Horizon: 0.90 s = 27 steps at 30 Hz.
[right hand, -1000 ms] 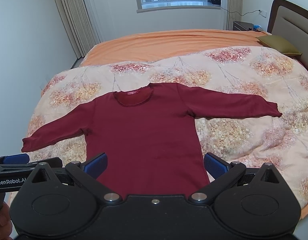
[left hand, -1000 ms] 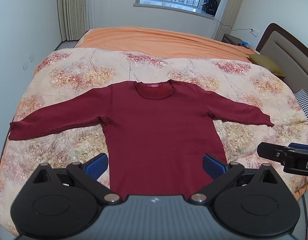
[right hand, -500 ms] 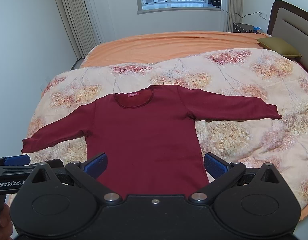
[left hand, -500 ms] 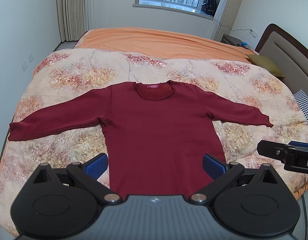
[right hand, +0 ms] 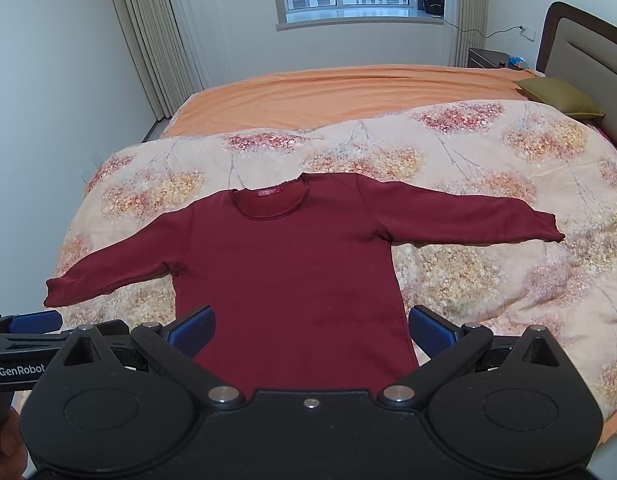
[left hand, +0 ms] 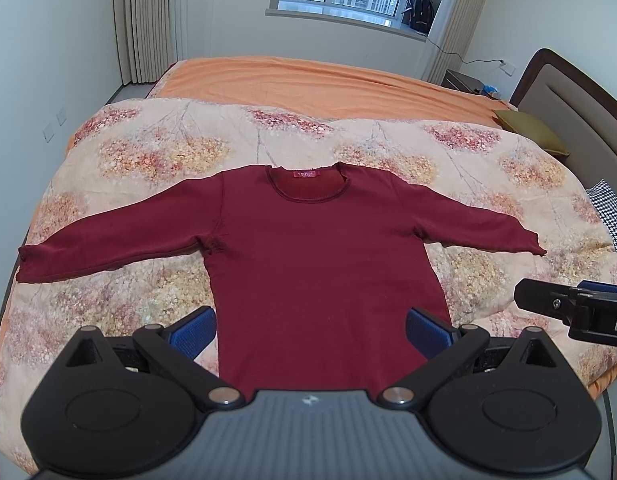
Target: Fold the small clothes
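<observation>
A dark red long-sleeved top (left hand: pixel 316 256) lies flat and face up on the floral quilt (left hand: pixel 156 152), sleeves spread to both sides, collar toward the far side; it also shows in the right wrist view (right hand: pixel 292 272). My left gripper (left hand: pixel 310 330) is open and empty above the top's hem. My right gripper (right hand: pixel 310 328) is open and empty above the hem too. The right gripper's body shows at the right edge of the left wrist view (left hand: pixel 576 312). The left gripper's body shows at the left edge of the right wrist view (right hand: pixel 24 340).
The quilt covers the near part of a bed with an orange sheet (left hand: pixel 316 84). A headboard (left hand: pixel 580 120) and an olive pillow (left hand: pixel 528 128) are at the right. A checked pillow (left hand: pixel 610 216) sits at the right edge. Curtains and a window line the far wall.
Both views have shifted very slightly; the top has not moved. Both grippers stay open and empty.
</observation>
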{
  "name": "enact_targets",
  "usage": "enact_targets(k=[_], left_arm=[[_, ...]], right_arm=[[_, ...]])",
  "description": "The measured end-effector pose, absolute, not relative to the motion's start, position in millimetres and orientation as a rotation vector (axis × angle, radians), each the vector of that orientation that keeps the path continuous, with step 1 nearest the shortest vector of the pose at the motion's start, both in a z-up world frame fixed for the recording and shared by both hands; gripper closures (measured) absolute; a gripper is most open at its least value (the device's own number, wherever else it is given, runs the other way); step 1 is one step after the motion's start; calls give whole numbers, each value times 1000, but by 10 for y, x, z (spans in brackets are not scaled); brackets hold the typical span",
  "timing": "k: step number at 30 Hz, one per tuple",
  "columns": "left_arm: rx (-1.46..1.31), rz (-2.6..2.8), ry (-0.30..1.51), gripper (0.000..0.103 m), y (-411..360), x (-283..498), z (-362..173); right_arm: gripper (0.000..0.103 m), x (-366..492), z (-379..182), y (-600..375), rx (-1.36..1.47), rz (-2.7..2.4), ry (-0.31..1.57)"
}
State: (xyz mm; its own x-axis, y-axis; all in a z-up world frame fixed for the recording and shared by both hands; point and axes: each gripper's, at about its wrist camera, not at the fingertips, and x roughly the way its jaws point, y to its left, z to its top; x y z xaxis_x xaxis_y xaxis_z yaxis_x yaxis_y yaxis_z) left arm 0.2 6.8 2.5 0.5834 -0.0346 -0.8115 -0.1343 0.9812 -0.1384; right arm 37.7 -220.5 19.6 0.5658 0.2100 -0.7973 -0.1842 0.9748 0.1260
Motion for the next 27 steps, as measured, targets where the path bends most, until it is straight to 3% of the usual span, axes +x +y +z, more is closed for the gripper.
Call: enact_targets(k=[27], left_arm=[[-263,-25,917,0,73,-15,27]], right_arm=[[1,243,315,-2276,31,201,902]])
